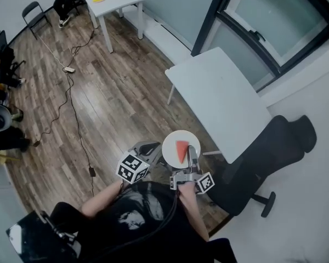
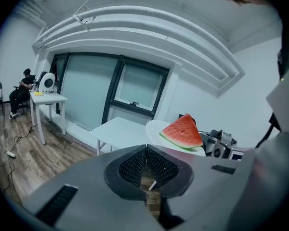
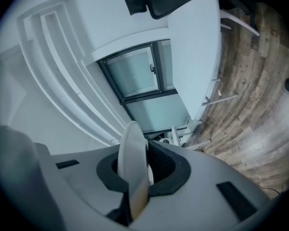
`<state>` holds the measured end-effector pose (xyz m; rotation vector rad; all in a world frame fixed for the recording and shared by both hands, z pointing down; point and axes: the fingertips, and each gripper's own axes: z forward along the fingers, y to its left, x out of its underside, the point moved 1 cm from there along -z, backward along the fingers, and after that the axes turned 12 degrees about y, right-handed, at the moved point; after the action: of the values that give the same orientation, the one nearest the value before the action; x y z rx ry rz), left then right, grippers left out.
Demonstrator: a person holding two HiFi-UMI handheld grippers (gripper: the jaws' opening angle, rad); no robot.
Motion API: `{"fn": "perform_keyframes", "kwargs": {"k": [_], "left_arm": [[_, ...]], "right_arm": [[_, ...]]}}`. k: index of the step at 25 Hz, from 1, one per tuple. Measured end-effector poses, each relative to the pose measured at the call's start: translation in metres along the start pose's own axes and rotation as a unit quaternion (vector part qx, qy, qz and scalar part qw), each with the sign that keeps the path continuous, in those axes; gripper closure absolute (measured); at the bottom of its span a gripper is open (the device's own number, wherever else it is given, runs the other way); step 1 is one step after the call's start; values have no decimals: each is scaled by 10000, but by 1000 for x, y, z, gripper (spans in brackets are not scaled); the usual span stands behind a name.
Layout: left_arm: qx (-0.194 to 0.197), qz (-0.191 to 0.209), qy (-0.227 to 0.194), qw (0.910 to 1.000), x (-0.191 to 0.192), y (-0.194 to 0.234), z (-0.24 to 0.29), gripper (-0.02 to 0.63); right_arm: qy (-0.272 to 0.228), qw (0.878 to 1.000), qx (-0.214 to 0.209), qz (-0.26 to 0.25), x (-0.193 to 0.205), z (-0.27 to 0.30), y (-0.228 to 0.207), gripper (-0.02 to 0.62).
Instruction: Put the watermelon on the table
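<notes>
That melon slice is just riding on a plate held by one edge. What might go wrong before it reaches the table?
1. The right claw pinches only the rim of the plate, which may tip or slip.
2. The watermelon slice lies loose on it; a tilt might slide it onto the floor.
3. The black chair stands close beside the white table and might get bumped.

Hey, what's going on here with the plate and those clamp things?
A person holds a clamp tool in each hand. The right gripper is shut on the rim of a white plate, and a watermelon slice lies on the plate. The left gripper is shut and empty, beside the plate. The plate is in the air over the wooden floor, not yet on the white table.
</notes>
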<state>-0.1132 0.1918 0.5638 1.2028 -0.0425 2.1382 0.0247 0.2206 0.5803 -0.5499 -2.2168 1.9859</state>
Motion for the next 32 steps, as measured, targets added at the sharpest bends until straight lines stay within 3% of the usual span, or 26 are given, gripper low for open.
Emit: {"fn": "perform_keyframes", "kwargs": {"k": [4, 9, 14, 20, 26, 32], "left_arm": [[-147, 24, -98, 9998, -43, 18, 35, 600], [-380, -124, -154, 9991, -73, 47, 71, 600], [-373, -289, 22, 9989, -92, 75, 102, 600], [-130, -294, 235, 9992, -119, 119, 155, 600], [289, -197, 297, 9989, -172, 181, 202, 600], [725, 168, 460, 9962, -216, 237, 241, 600]], "right_arm": [[-73, 9998, -180, -82, -59, 35, 11, 558], [98, 9999, -94, -28, -97, 64, 7, 558], [23, 10000, -15, 27, -126, 96, 0, 558], [-259, 9996, 74, 7, -168, 144, -18, 557], [-477, 9980, 394, -110, -210, 219, -36, 557], [-592, 9974, 217, -338, -244, 296, -35, 558]]}}
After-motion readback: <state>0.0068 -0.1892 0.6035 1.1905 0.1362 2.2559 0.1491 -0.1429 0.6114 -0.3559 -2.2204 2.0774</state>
